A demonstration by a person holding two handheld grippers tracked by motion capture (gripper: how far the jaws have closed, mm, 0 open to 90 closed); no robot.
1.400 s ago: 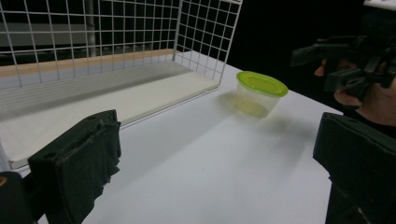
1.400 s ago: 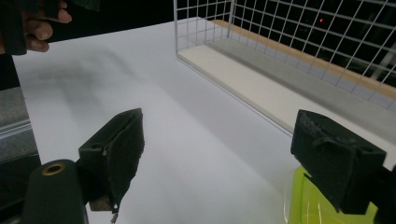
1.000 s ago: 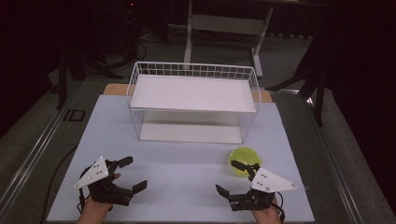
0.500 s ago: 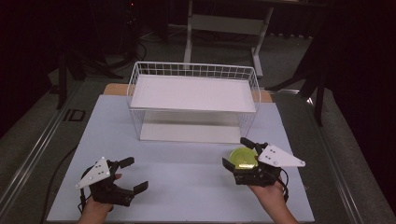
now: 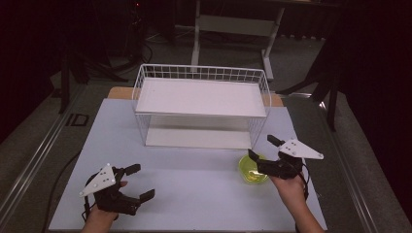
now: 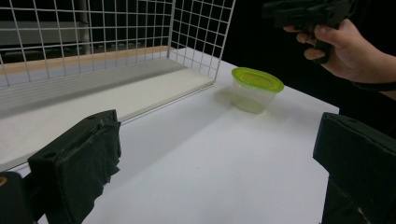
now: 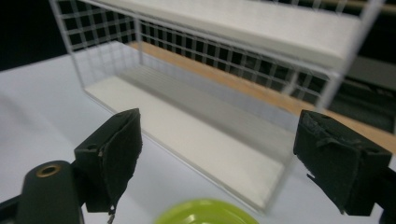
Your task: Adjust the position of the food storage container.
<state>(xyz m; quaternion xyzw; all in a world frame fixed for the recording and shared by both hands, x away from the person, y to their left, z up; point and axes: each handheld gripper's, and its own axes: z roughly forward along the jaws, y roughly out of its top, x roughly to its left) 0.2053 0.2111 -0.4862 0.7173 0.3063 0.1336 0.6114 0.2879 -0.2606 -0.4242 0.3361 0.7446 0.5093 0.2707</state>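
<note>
Both tongs wide: right tongs (image 5: pixel 264 149) over green container (image 5: pixel 252 170), left tongs (image 5: pixel 140 181) near table (image 5: pixel 204 194) front.

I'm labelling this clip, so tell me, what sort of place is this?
Probably a lab or studio set up for recording demonstrations: a bare white table with a wire shelf rack and one green-lidded container, dark surroundings, and an adjustable desk frame behind.

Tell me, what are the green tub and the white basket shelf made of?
The tub looks like thin clear plastic with a glossy lime lid; you can see through its sides. The shelf looks like white-coated metal wire, a thin stiff grid, holding flat matte white boards, maybe painted wood or plastic.
</note>
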